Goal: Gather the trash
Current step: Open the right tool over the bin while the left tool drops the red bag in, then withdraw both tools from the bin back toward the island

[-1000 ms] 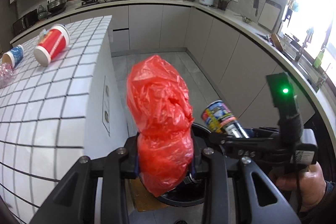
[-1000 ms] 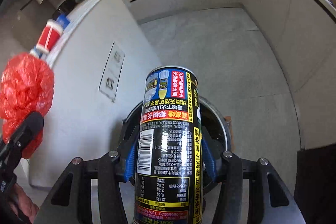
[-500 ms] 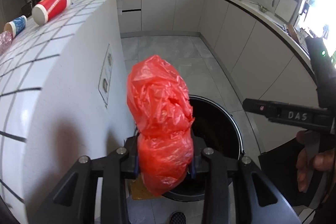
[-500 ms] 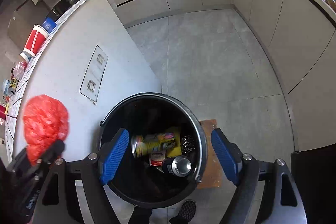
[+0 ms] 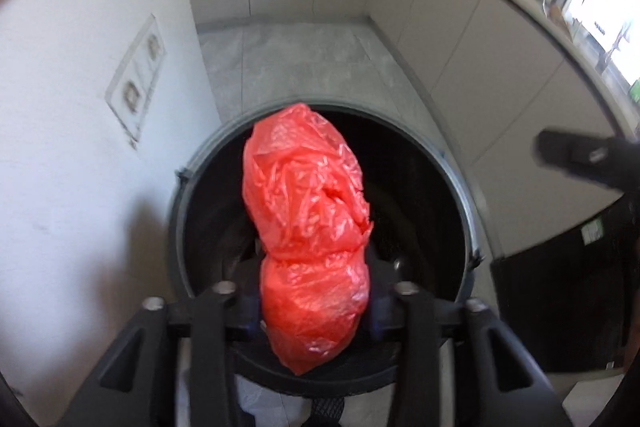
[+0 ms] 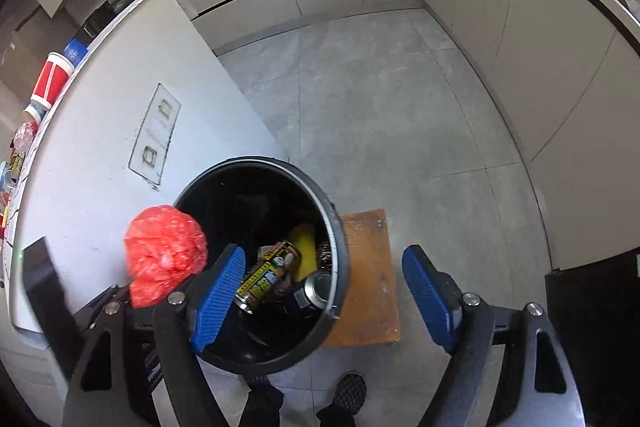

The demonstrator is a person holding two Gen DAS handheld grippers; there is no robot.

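My left gripper [image 5: 314,311] is shut on a crumpled red plastic bag [image 5: 308,219] and holds it over the mouth of the round black trash bin [image 5: 182,211]. The bag also shows in the right wrist view [image 6: 164,259] at the bin's left rim. My right gripper [image 6: 324,291] is open and empty above the bin [image 6: 338,227]. Inside the bin lie a black and yellow can [image 6: 268,277], another can [image 6: 316,289] and a yellow item [image 6: 306,247].
The white kitchen island [image 6: 120,131] stands left of the bin, with a red cup [image 6: 52,79], a blue cup and other trash on top. An orange board [image 6: 368,267] lies on the floor right of the bin. Cabinets [image 6: 560,67] line the right. My shoe [image 6: 350,389] is below.
The right gripper let the black can go into the bin and has since drawn back to the right. The left gripper carried the red bag down and over the bin mouth.
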